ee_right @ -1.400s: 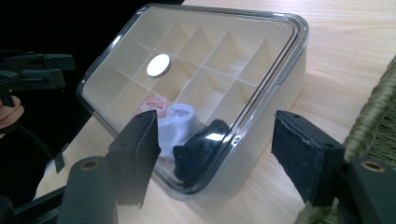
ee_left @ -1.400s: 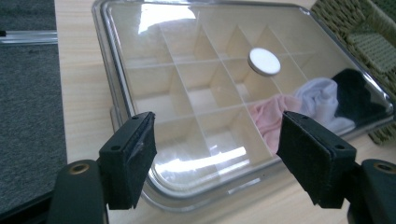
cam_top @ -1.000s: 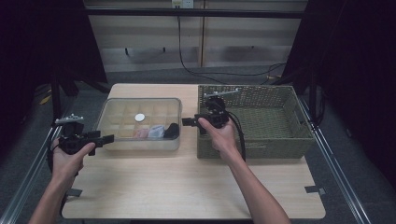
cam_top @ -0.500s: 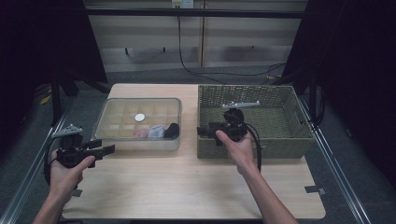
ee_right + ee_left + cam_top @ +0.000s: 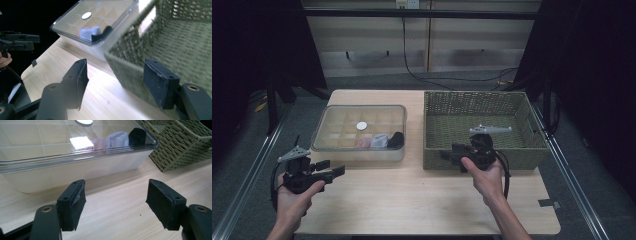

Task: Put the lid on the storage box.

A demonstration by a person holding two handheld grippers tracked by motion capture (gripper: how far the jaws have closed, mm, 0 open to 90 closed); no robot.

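Observation:
A clear lidded compartment box (image 5: 332,148) stands left of an olive woven basket (image 5: 522,157). Under its lid lie a white disc (image 5: 361,126), a pink piece (image 5: 363,142), a pale bluish-white piece (image 5: 380,141) and a black piece (image 5: 396,139). My left gripper (image 5: 331,170) hovers open over the table in front of the box's near left corner, jaws pointing right. Its own view has the jaws (image 5: 116,195) wide apart with bare wood between them. My right gripper (image 5: 448,154) is open at the basket's front wall, near its left corner (image 5: 116,75), holding nothing.
The basket's inside (image 5: 190,42) looks bare. Light wooden tabletop (image 5: 412,200) stretches in front of both containers. Metal rails run along the table's left and right sides. A black cable hangs down the back wall.
Both hands have drawn back toward the near edge. The right gripper moved from the gap between box and basket rightward to the basket's front wall. The left gripper slid nearer and slightly left.

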